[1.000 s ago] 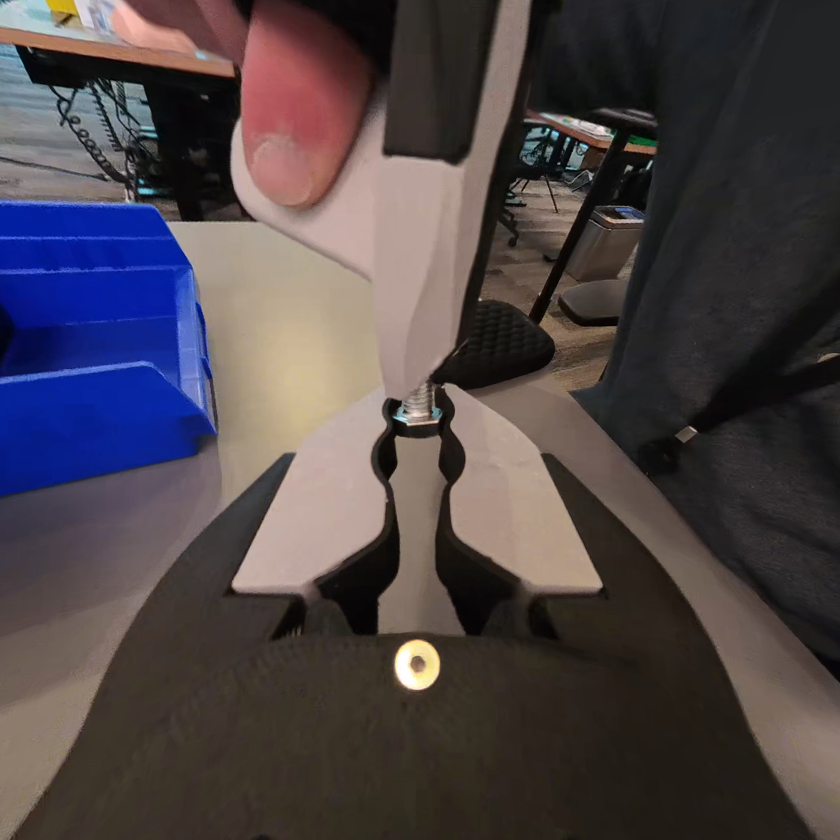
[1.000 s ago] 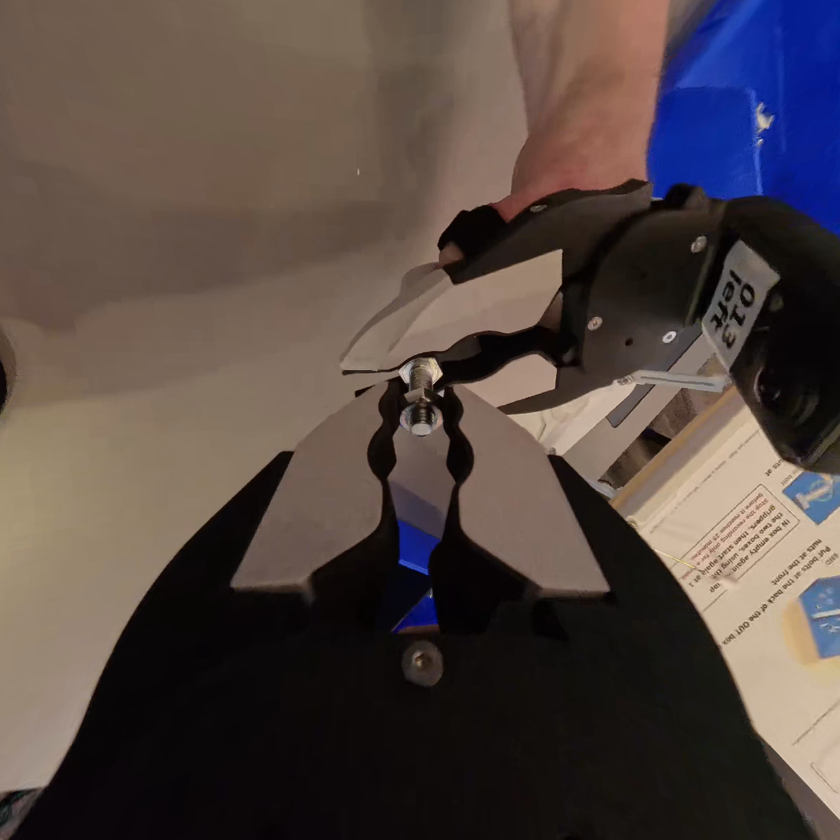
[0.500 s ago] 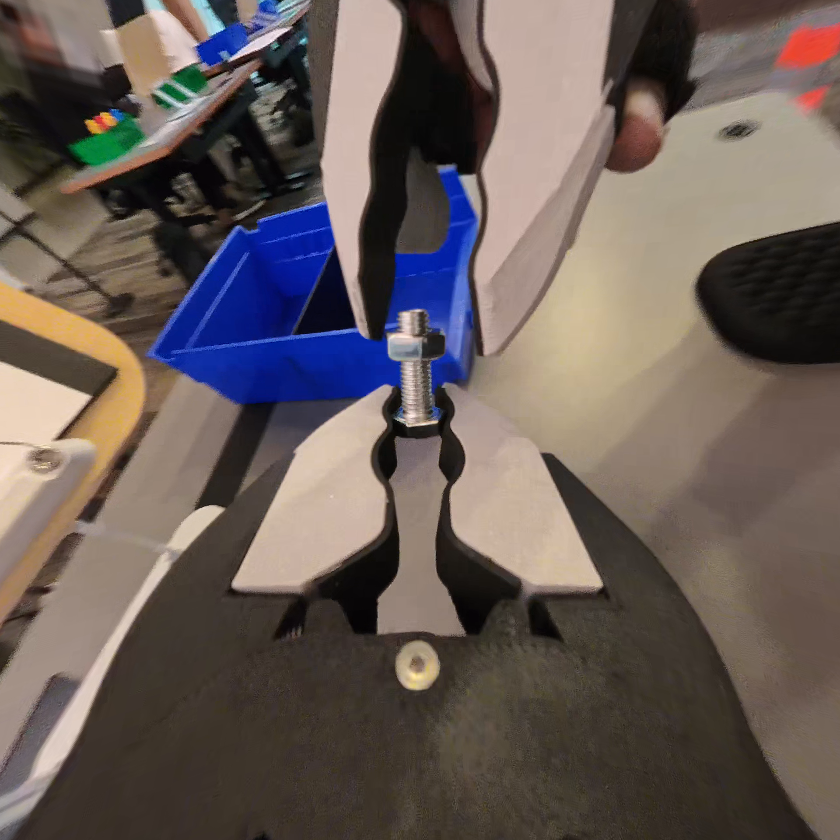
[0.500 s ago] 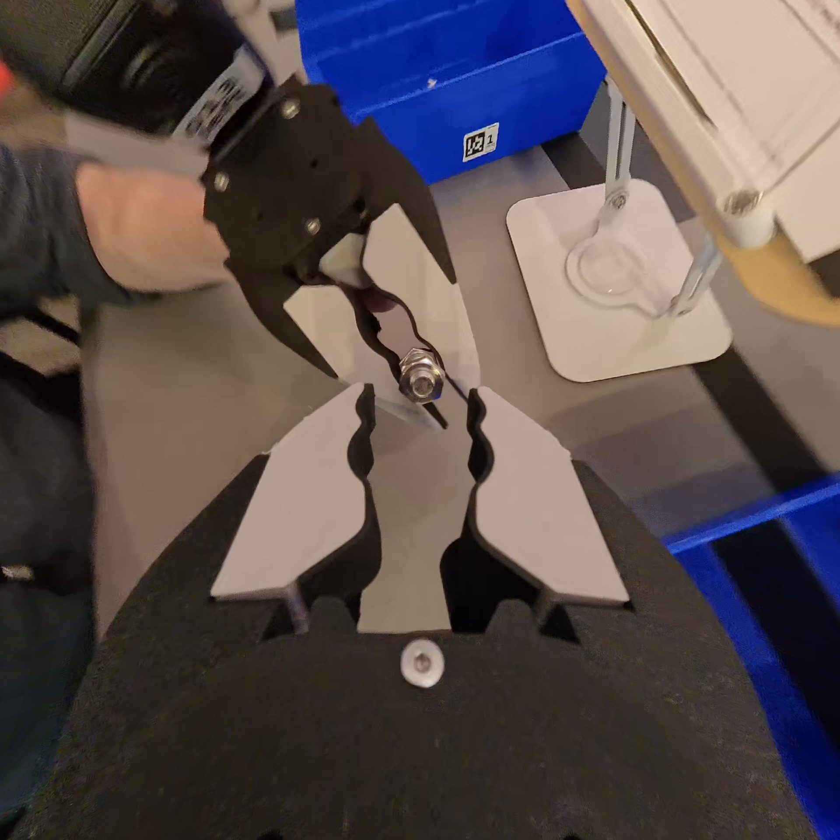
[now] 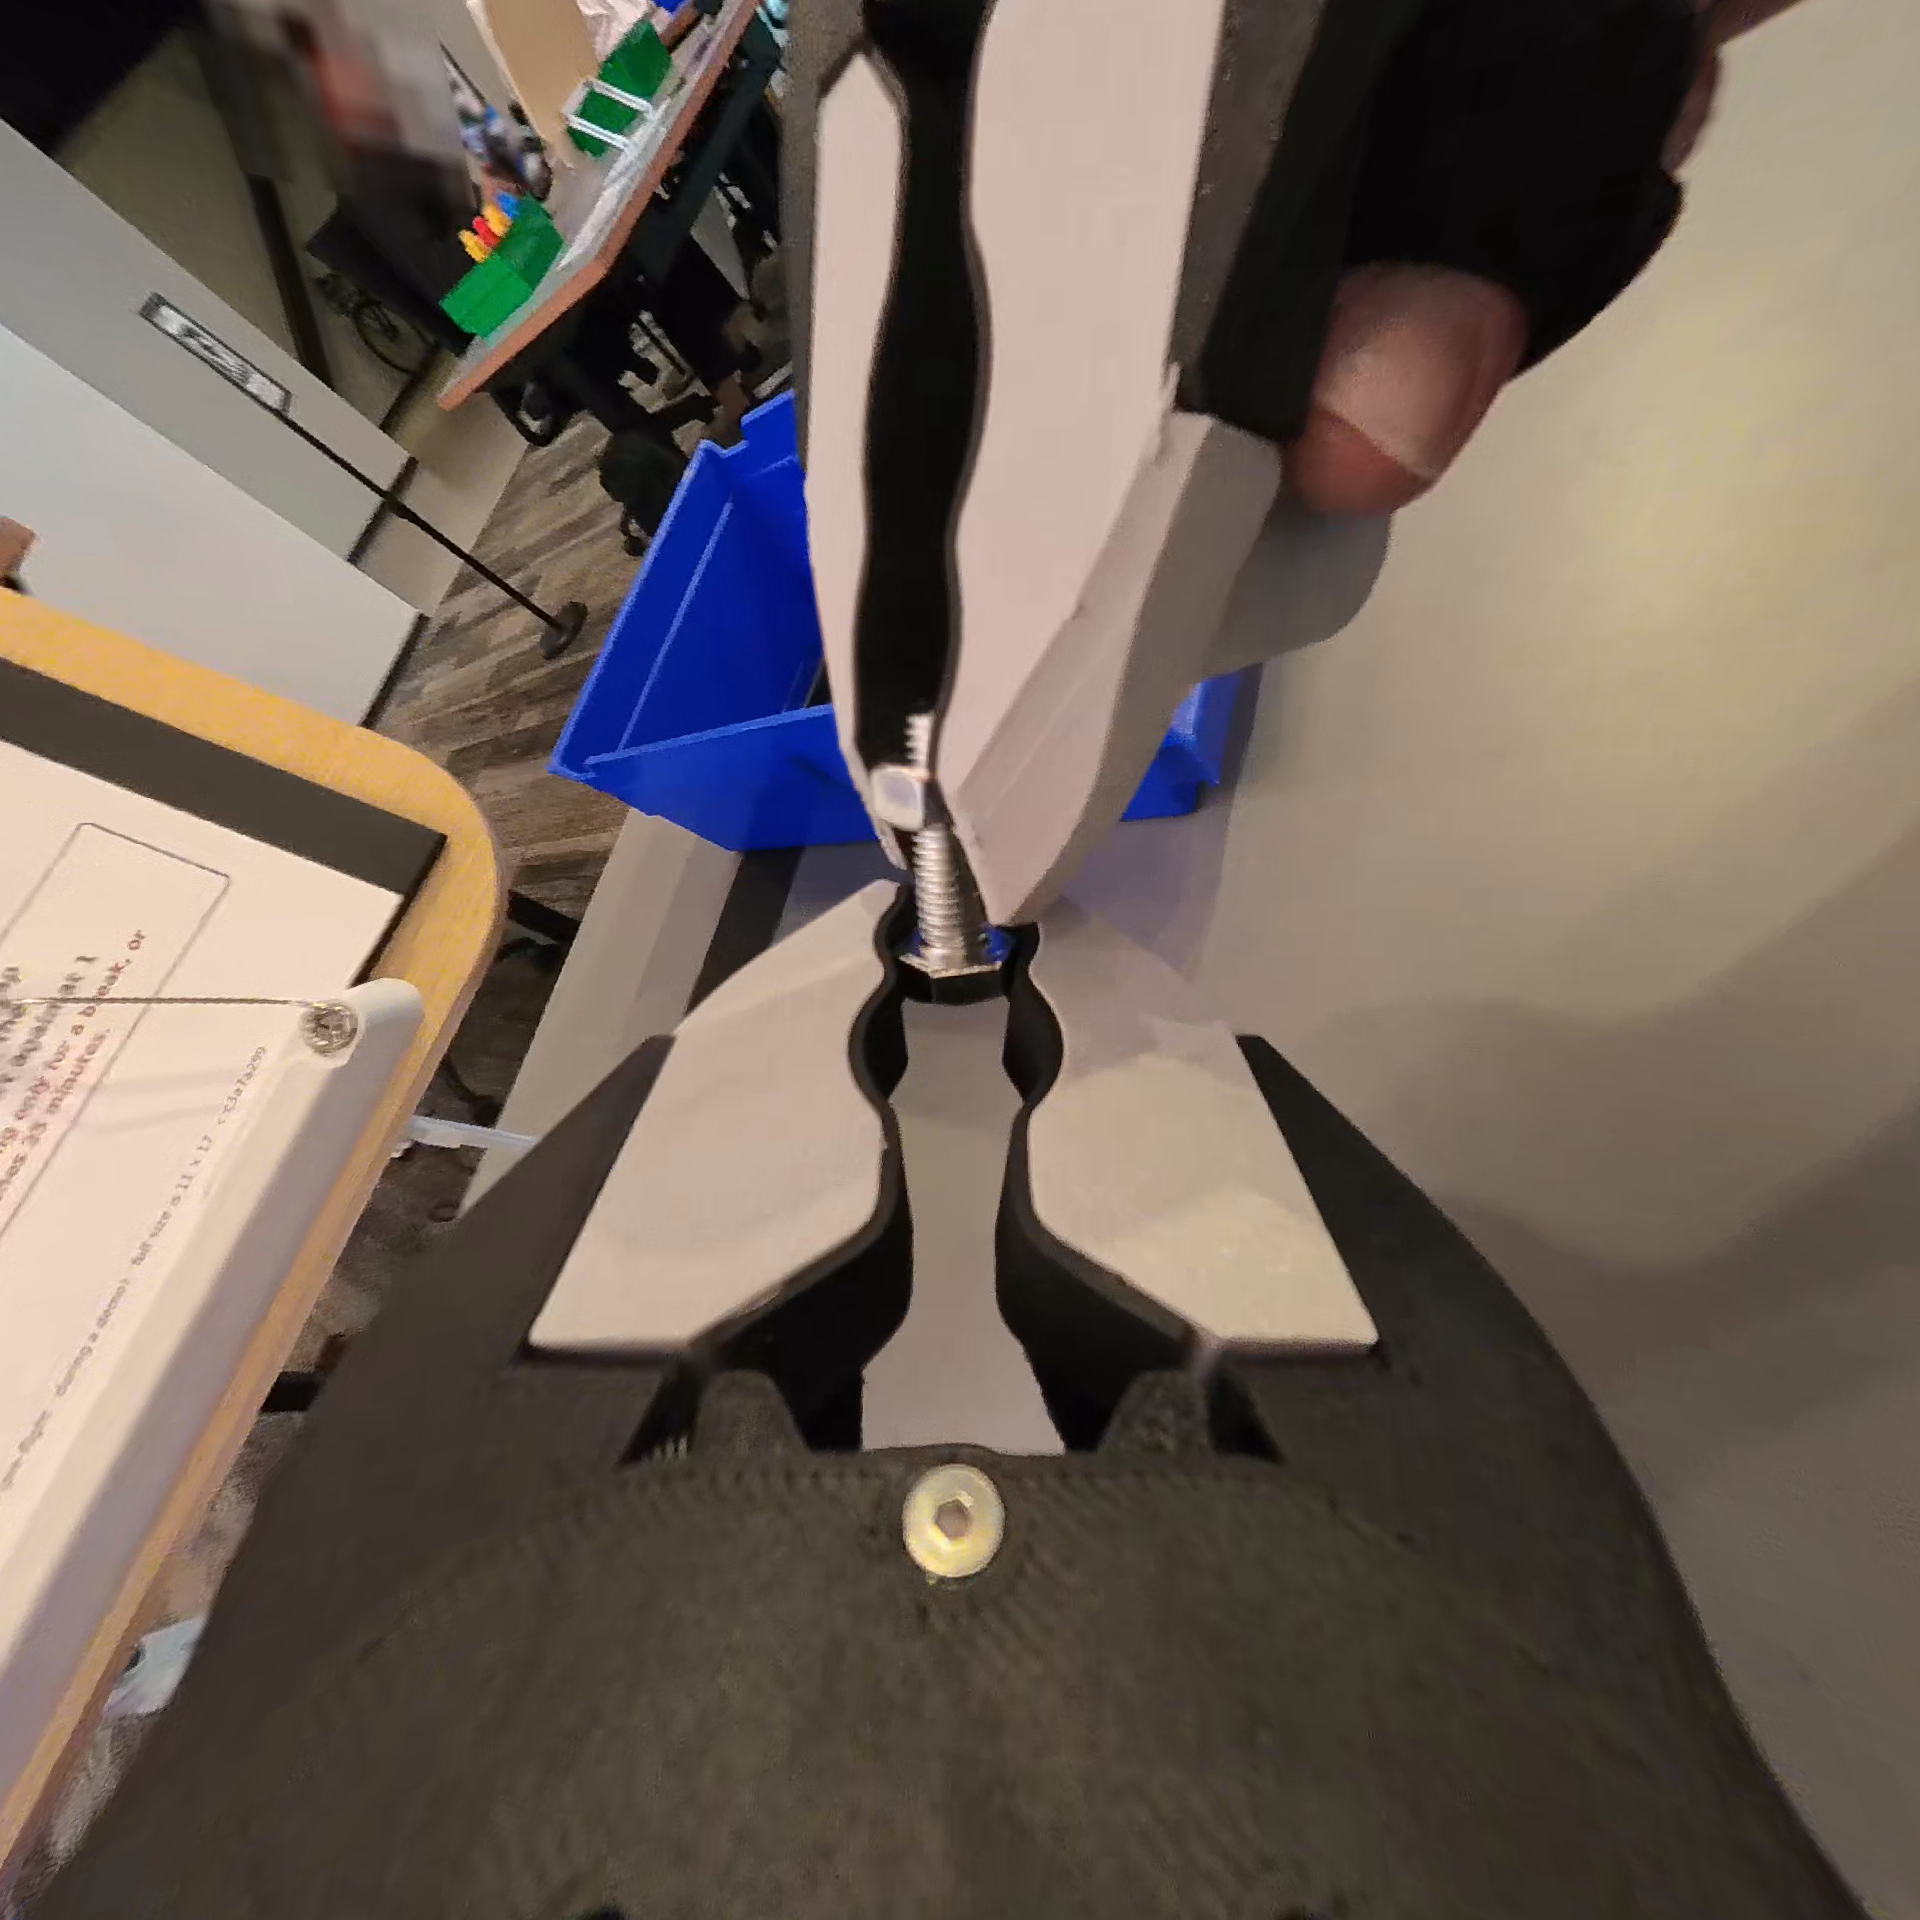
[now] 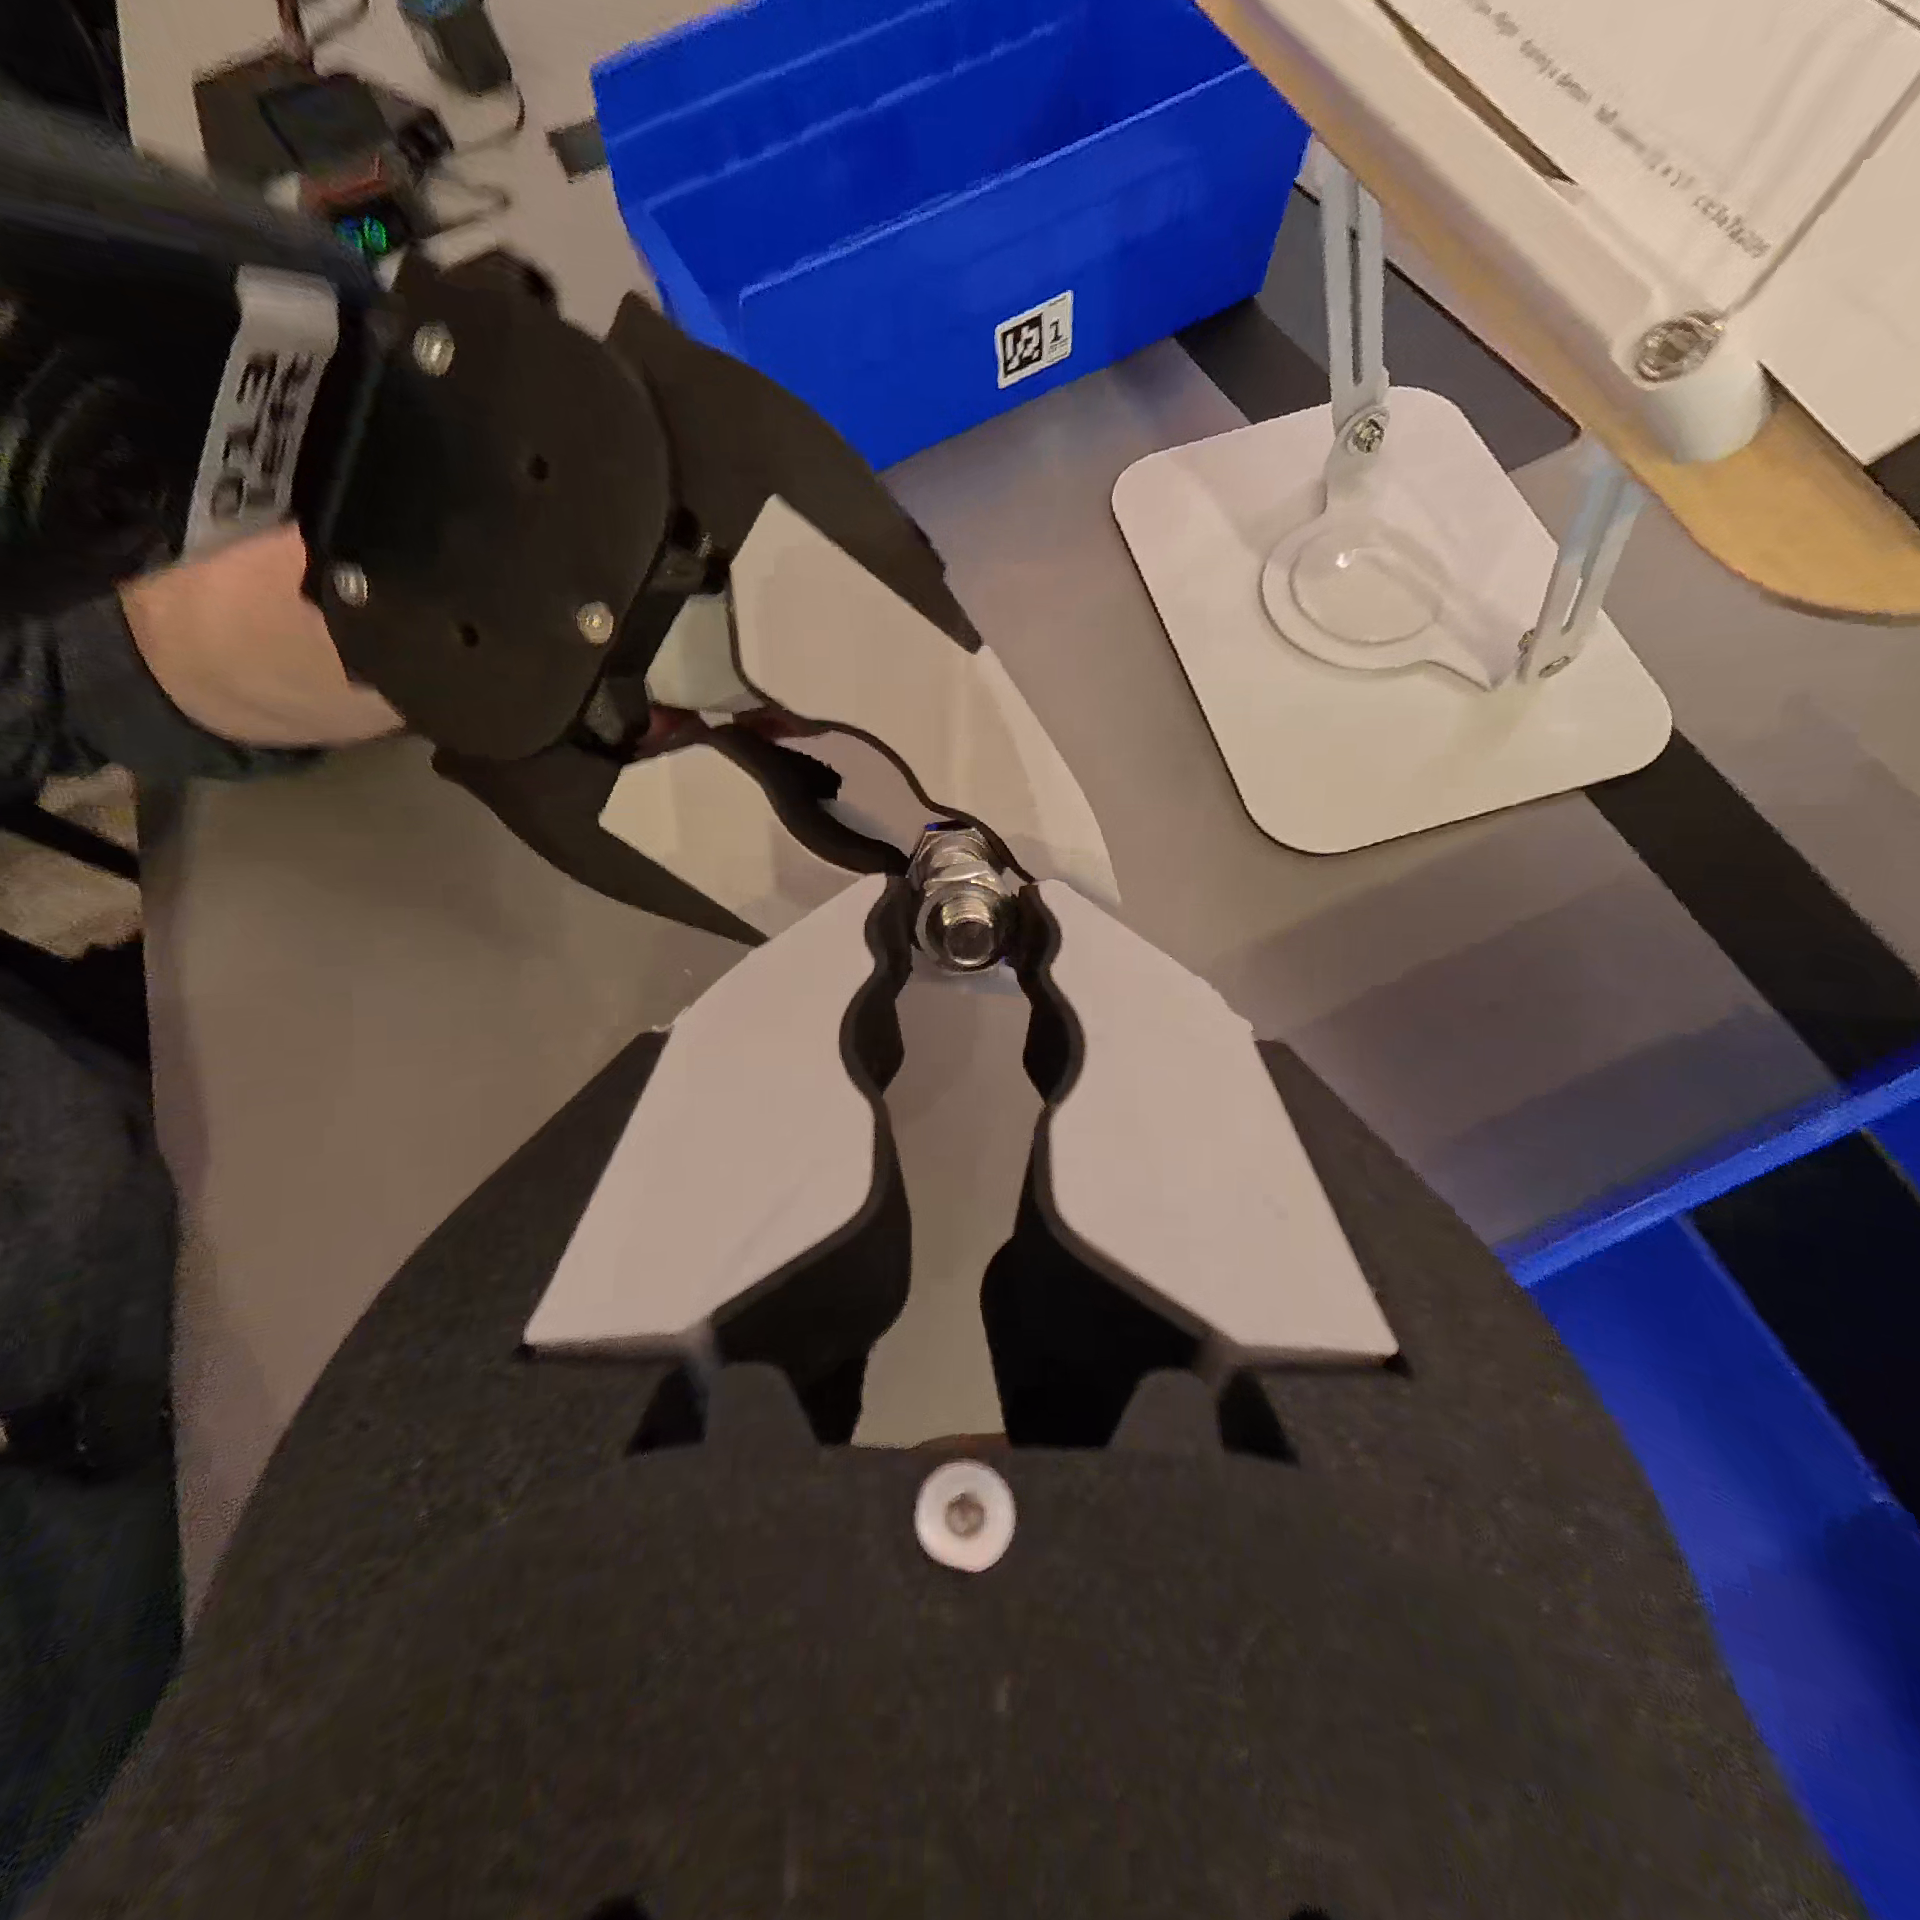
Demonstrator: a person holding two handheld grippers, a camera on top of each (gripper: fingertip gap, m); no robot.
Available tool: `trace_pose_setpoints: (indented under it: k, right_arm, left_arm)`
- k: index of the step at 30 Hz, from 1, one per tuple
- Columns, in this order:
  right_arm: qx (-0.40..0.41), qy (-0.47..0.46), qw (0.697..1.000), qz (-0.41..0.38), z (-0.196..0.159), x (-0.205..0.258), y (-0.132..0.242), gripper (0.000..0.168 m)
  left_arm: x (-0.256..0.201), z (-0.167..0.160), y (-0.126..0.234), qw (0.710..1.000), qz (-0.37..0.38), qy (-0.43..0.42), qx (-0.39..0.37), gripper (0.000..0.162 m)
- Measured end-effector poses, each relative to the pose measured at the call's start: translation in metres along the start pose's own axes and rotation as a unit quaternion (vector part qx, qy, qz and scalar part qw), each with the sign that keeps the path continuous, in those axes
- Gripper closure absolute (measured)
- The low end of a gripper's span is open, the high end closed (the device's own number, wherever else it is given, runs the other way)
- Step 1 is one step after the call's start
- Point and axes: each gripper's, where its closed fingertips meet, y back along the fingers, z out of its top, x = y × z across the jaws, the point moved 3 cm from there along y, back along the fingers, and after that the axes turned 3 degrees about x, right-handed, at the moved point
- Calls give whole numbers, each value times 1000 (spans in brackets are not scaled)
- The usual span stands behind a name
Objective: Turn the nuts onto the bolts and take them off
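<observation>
Surface [image 6: 1351, 997]: grey, carrying all items below.

Blue bin [image 6: 935, 208]: open-fronted, at the far edge, bearing a small white square-code sticker [image 6: 1034, 340]; probably stock for the hardware.

Board [image 5: 208, 1039]: wood-rimmed, tilted on a white stand [image 6: 1392, 623], holding a printed sheet angled toward the worker, presumably instructions; wording not transcribed.

Left tongs [image 5: 951, 971]: narrowed on the bolt head, keeping the shank fixed and pointing away; body carries a white tag with printed characters.

Right tongs [image 6: 961, 914]: closed narrowly around the nut, meeting the bolt end-on, so that a wrist roll would turn the nut, by my judgement.

Bolt [image 5: 940, 883]: steel, threaded, spanning the two tongs above the surface.

Nut [image 5: 902, 795]: hexagonal, near the free end of the thread, a few turns exposed beyond it.
</observation>
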Motion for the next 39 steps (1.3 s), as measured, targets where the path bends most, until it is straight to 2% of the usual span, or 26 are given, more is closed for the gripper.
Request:
trace_pose_setpoints:
  k: [4, 7, 9, 10, 12, 13, 16, 18, 19, 21, 23, 24, 25, 27, 29, 30, 31, 32, 34, 39]
  right_arm:
    - [53, 134, 989, 17, -4, 6, 1, 149]
    - [108, 295, 949, 37, -9, 16, 4, 149]
    - [141, 409, 900, 49, -12, 28, 6, 149]
    - [157, 462, 871, 54, -13, 36, 6, 149]
    - [187, 561, 805, 48, -15, 50, 4, 149]
    - [196, 604, 771, 45, -15, 58, 3, 149]
    - [222, 708, 669, 24, -20, 76, -2, 149]
    - [232, 740, 631, 24, -27, 82, -4, 149]
    - [238, 742, 626, 24, -30, 82, -5, 149]
    - [246, 719, 649, 14, -32, 77, -5, 144]
    - [237, 664, 709, 1, -29, 70, -5, 113]
    - [239, 623, 745, -6, -28, 65, -4, 98]
    - [240, 579, 779, -18, -25, 59, -2, 92]
    - [211, 487, 847, -32, -17, 50, 3, 100]
    - [161, 369, 914, -38, -8, 40, 9, 120]
    - [138, 303, 943, -26, -7, 37, 10, 113]
    - [112, 239, 964, -22, -7, 32, 11, 114]
    - [89, 178, 980, -24, -7, 25, 11, 122]
    - [45, 68, 997, -12, -11, 15, 11, 121]
    - [-36, -98, 995, -1, -18, -4, 9, 129]
  left_arm:
    - [-12, 1, 3, 993, -107, 43, -22, 147]
    - [-28, 5, 8, 968, -228, 89, -60, 147]
    - [-42, 7, 16, 936, -321, 112, -91, 147]
    - [-51, 9, 22, 908, -385, 129, -102, 147]
    - [-63, 8, 31, 870, -457, 132, -131, 147]
    - [-71, 8, 38, 841, -504, 136, -143, 147]
    - [-87, 4, 49, 786, -582, 131, -161, 147]
    - [-97, 2, 50, 775, -600, 116, -159, 147]
    - [-100, 1, 49, 778, -600, 112, -152, 147]
    - [-101, 0, 43, 792, -584, 108, -139, 147]
    - [-91, 3, 39, 808, -557, 122, -150, 147]
    - [-83, 3, 34, 825, -529, 128, -151, 147]
    - [-76, 2, 30, 844, -500, 127, -145, 147]
    - [-61, 3, 25, 877, -439, 129, -147, 147]
    - [-45, 1, 15, 918, -357, 122, -125, 147]
    - [-35, 1, 10, 940, -300, 113, -116, 147]
    - [-26, -1, 6, 958, -246, 105, -100, 147]
    - [-22, -1, 4, 968, -213, 93, -88, 147]
    - [-14, 0, 1, 985, -140, 72, -71, 147]
    - [-6, -1, -6, 1000, -8, 1, -12, 148]
